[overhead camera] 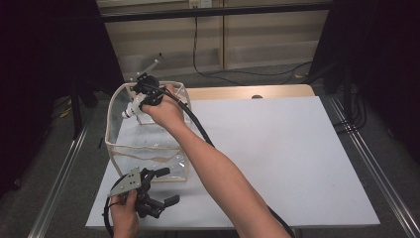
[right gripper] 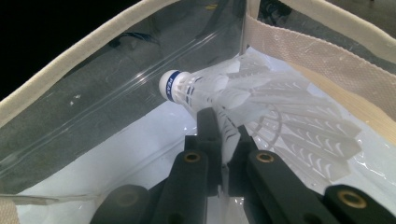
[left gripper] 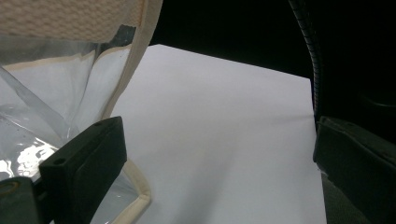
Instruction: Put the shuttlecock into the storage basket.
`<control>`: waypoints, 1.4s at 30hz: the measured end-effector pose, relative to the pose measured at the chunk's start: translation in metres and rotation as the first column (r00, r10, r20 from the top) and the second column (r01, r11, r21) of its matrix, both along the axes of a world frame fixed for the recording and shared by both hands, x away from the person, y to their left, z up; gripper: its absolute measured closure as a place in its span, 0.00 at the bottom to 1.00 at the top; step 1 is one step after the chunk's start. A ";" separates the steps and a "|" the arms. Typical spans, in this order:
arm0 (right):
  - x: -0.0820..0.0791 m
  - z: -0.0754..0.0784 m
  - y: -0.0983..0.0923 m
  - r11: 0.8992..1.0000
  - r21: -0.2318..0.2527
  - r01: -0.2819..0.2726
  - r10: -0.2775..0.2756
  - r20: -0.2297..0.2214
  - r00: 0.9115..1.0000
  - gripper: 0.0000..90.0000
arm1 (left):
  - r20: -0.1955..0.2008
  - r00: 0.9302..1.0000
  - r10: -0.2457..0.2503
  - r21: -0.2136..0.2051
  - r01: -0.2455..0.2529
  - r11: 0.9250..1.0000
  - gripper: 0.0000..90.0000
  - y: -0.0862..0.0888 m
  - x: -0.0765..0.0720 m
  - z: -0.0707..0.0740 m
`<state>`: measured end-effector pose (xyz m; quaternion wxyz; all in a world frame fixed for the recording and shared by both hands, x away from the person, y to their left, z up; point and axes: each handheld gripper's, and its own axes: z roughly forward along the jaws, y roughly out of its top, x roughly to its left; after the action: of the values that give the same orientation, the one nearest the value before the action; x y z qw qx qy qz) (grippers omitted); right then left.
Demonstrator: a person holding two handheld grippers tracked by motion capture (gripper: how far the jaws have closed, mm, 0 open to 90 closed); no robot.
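At the lower left of the high view, the left gripper (overhead camera: 163, 187) rests with jaws spread wide, grasping nothing, beside the clear plastic bag with cream fabric trim (overhead camera: 130, 147). Farther up, the right gripper (overhead camera: 134, 106) pinches a white feathered shuttlecock (right gripper: 243, 95) over the bag's opening.

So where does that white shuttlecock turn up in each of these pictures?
High view: the shuttlecock is at upper left, over the clear bag, in the right gripper.
Right gripper view: centre, pinched by the feathers.
Left gripper view: not seen.
Shared landmark: the bag's cream trim.
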<state>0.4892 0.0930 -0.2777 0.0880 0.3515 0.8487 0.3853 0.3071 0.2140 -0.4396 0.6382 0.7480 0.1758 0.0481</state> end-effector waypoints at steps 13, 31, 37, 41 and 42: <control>0.001 -0.007 0.004 1.000 -0.007 -0.011 0.011 -0.007 1.000 0.98 | 0.001 1.000 0.001 0.001 -0.001 1.000 0.03 -0.001 0.000 0.000; 0.004 -0.018 0.009 0.999 -0.028 -0.018 0.018 -0.022 1.000 0.98 | -0.004 1.000 -0.004 0.000 0.004 1.000 0.03 -0.001 0.000 -0.001; 0.006 -0.021 0.010 0.999 -0.033 -0.020 0.019 -0.023 1.000 0.98 | 0.002 1.000 -0.006 0.010 0.006 1.000 0.03 -0.001 0.000 -0.001; 0.006 -0.024 0.011 0.999 -0.034 -0.020 0.019 -0.026 0.999 0.98 | 0.002 1.000 -0.007 0.013 0.007 1.000 0.03 -0.001 0.000 -0.001; 0.007 -0.024 0.011 0.999 -0.038 -0.021 0.020 -0.026 0.999 0.98 | 0.001 1.000 -0.007 0.012 0.007 1.000 0.03 -0.001 0.000 -0.001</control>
<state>0.4959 0.1042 -0.3020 0.0800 0.3459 0.8604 0.3655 0.3074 0.2126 -0.4408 0.6339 0.7524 0.1727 0.0474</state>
